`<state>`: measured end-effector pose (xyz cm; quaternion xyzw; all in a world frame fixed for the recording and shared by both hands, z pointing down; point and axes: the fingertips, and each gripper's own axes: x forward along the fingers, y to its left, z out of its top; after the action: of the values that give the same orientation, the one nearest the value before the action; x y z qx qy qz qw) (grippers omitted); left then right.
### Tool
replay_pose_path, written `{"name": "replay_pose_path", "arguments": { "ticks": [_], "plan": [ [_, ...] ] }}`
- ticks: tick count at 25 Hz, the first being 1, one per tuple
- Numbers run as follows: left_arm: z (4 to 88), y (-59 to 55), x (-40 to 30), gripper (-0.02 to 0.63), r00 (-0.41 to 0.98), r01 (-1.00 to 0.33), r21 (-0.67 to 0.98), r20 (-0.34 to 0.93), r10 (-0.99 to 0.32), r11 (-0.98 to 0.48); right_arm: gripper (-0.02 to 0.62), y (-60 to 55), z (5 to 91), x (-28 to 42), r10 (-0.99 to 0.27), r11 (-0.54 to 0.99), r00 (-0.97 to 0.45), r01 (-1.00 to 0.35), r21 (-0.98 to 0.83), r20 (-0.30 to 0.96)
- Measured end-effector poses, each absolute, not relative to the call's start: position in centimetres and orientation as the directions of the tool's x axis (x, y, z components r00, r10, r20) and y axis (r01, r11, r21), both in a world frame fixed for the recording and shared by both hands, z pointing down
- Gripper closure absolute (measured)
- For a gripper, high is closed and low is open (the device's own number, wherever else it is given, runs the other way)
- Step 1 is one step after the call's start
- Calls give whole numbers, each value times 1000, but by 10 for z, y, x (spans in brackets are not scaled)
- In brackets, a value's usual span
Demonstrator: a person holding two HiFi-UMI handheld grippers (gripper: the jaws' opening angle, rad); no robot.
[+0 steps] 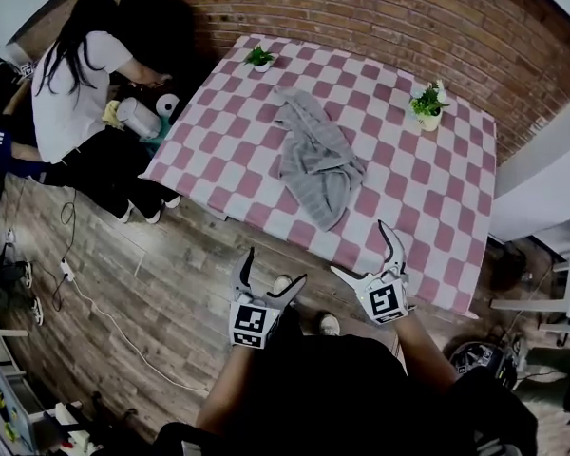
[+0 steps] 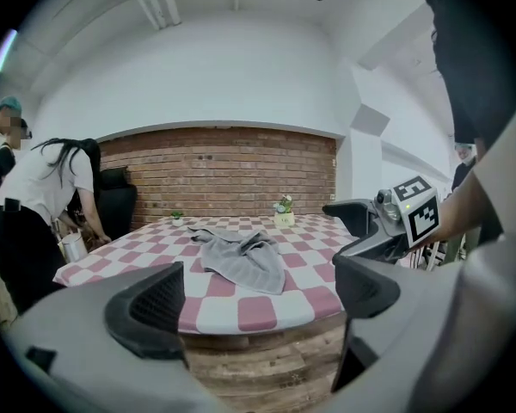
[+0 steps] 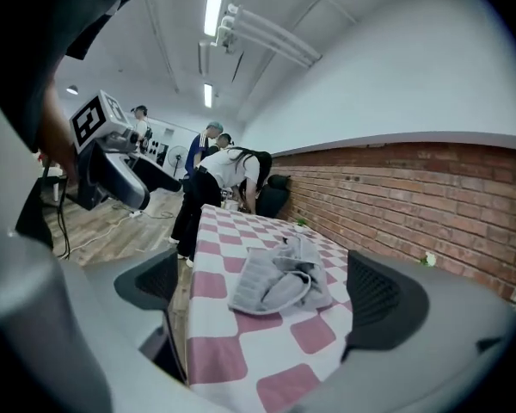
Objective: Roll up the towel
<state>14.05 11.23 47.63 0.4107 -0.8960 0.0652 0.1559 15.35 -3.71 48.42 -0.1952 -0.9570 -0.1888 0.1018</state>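
Both claws hang nearest, off the near edge of the worktop [image 1: 427,193] and above the wooden floor [image 1: 161,283]. The left claw [image 1: 275,266] and the right claw [image 1: 358,247] each have their jaws spread wide with nothing between them; in each gripper view only the pink-and-white checked cloth and the towel beyond show through the gap. Held open and aimed at the worktop like this, they look poised for a first reach rather than engaged in any work.

The towel [image 1: 315,164] lies about mid-worktop, well apart from both claws. It is a crumpled grey heap with folds bunched at its far end and a striped tongue trailing toward the near edge. Rolling has not begun, and in that state it would probably need spreading flat first, likely by pinching the nearer corners.

Two small potted plants, one far left [image 1: 259,58] and one far right [image 1: 427,103], stand clear of the towel. A person [image 1: 76,84] bends beside the worktop's far left side, not touching it.
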Motion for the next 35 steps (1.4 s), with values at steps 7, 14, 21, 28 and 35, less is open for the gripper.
{"name": "replay_pose_path", "arguments": {
  "ticks": [7, 14, 21, 28, 35],
  "plan": [
    [476, 119, 75, 75, -574, -789, 18, 337, -747, 614, 11, -25, 519, 115, 312, 672, -833, 534, 513, 457],
    [483, 124, 33, 84, -538, -809, 49, 340, -772, 585, 171, -18, 572, 95, 274, 314, -735, 678, 665, 620],
    [484, 142, 7, 95, -529, -812, 71, 328, -783, 579, 364, -6, 611, 89, 260, -11, -629, 756, 654, 732],
    [489, 165, -13, 103, -533, -805, 88, 326, -781, 586, 433, 1, 635, 88, 225, -121, -505, 834, 538, 833],
    [492, 178, -25, 109, -522, -806, 117, 321, -790, 580, 518, 0, 653, 85, 137, -99, -462, 874, 476, 876]
  ]
}}
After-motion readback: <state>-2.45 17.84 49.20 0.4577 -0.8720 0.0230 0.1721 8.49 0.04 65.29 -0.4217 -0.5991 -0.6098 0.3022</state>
